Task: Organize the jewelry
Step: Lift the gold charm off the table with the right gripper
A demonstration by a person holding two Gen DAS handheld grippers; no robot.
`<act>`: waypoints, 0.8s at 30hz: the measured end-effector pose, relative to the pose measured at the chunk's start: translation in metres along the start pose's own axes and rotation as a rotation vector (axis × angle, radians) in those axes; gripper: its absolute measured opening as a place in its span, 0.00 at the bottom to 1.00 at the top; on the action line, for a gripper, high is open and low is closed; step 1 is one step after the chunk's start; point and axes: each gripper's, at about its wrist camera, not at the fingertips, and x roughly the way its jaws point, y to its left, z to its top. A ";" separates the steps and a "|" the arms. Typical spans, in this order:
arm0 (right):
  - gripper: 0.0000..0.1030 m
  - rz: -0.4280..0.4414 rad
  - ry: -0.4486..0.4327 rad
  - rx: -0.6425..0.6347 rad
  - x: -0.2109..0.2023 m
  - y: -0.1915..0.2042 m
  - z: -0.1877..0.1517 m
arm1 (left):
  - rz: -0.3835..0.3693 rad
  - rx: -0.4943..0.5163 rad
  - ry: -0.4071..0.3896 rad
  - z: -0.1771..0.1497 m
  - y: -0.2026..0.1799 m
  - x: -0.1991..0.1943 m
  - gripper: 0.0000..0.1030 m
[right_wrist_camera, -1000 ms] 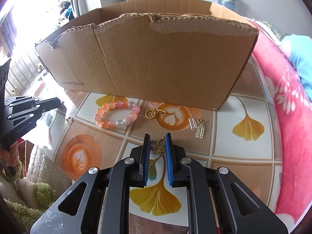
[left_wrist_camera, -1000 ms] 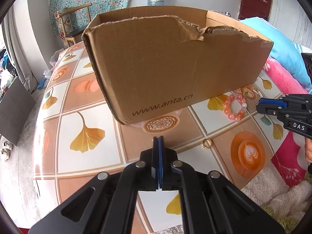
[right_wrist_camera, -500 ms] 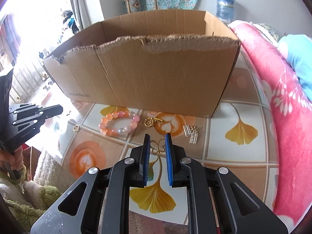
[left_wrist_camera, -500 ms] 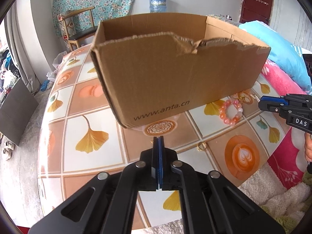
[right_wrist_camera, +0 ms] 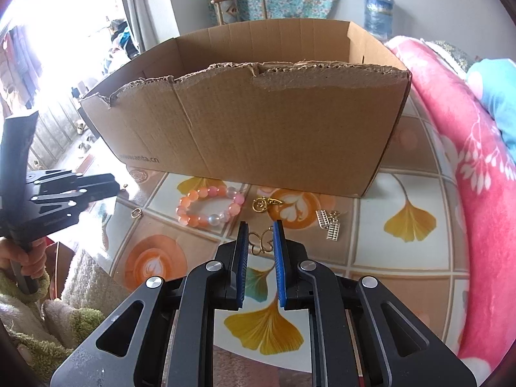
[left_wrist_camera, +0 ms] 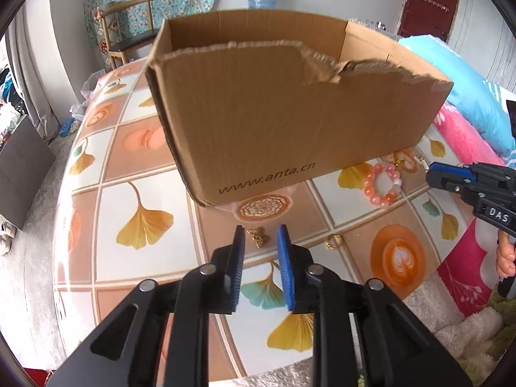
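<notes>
Butterfly charm [right_wrist_camera: 262,241] sits gripped in the right claw [right_wrist_camera: 260,237]; the left claw [left_wrist_camera: 260,240], just opening, straddles another charm [left_wrist_camera: 258,238] untouched.

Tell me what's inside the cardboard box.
Only the bare inner walls of the cardboard box show, in both wrist views. Its torn front wall hides the floor, so whether any jewelry lies inside cannot be told.

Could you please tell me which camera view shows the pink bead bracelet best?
The right wrist view: the bracelet lies near the middle of the picture, in front of the box, with single beads distinct. The left wrist view shows it smaller and out towards the right edge, near the right gripper.
</notes>
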 end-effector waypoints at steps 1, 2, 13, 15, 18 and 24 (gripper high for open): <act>0.13 0.002 0.000 0.001 0.001 -0.002 0.001 | -0.003 0.001 0.006 0.001 0.000 0.003 0.20; 0.13 0.006 0.000 0.002 0.001 -0.003 0.001 | -0.004 0.003 0.016 0.002 0.001 0.006 0.20; 0.13 0.043 0.008 0.010 0.006 -0.012 0.002 | 0.009 0.100 0.040 0.009 -0.011 0.013 0.12; 0.13 0.046 0.007 0.011 0.006 -0.013 0.003 | 0.005 0.103 0.042 0.011 -0.011 0.014 0.07; 0.13 0.046 0.001 0.012 0.005 -0.012 0.004 | 0.006 0.102 0.040 0.013 -0.012 0.016 0.06; 0.13 0.038 -0.006 0.015 0.002 -0.012 0.005 | 0.003 0.099 0.025 0.008 -0.010 0.012 0.06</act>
